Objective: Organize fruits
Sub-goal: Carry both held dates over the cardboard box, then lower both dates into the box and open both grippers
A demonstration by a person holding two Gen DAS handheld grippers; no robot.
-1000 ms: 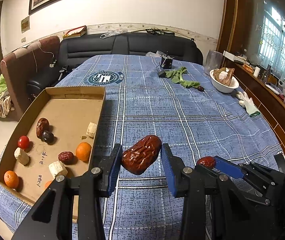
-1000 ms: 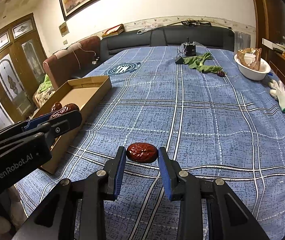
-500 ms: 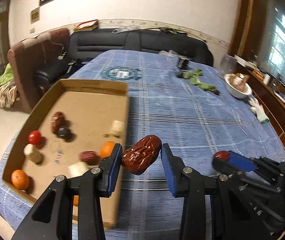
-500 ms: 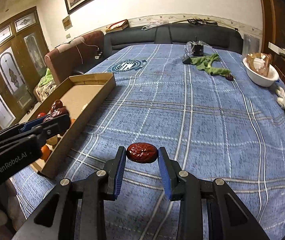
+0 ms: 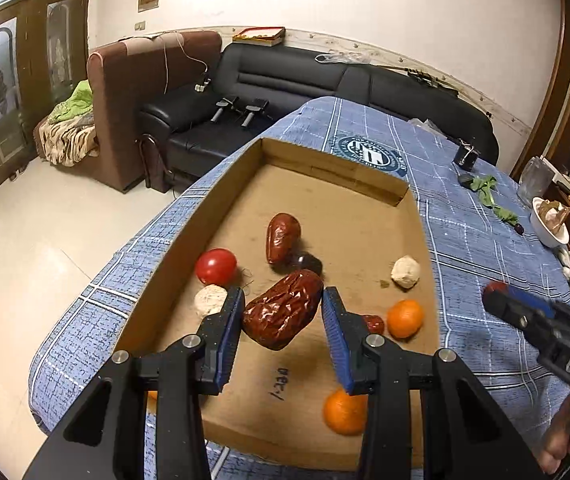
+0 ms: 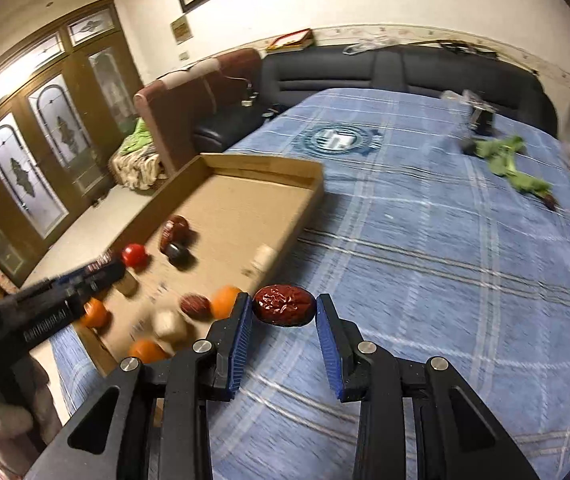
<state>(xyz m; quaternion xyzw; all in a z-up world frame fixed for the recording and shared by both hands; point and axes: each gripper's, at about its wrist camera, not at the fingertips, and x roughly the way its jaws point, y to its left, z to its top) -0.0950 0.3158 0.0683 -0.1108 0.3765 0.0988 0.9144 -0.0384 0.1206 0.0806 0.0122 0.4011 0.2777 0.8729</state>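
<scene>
My left gripper is shut on a large wrinkled red date and holds it above the inside of the cardboard box. The box holds another date, a red tomato, a dark plum, oranges, pale chunks and a small date. My right gripper is shut on a second red date, above the blue cloth just right of the box; it also shows in the left wrist view.
A blue plaid cloth covers the table. At the far right lie green leaves, a white bowl and a small black device. A black sofa and brown armchair stand beyond the table.
Both grippers have moved left toward the box, each still holding its date. My left gripper now hangs over the box interior instead of over the cloth.
</scene>
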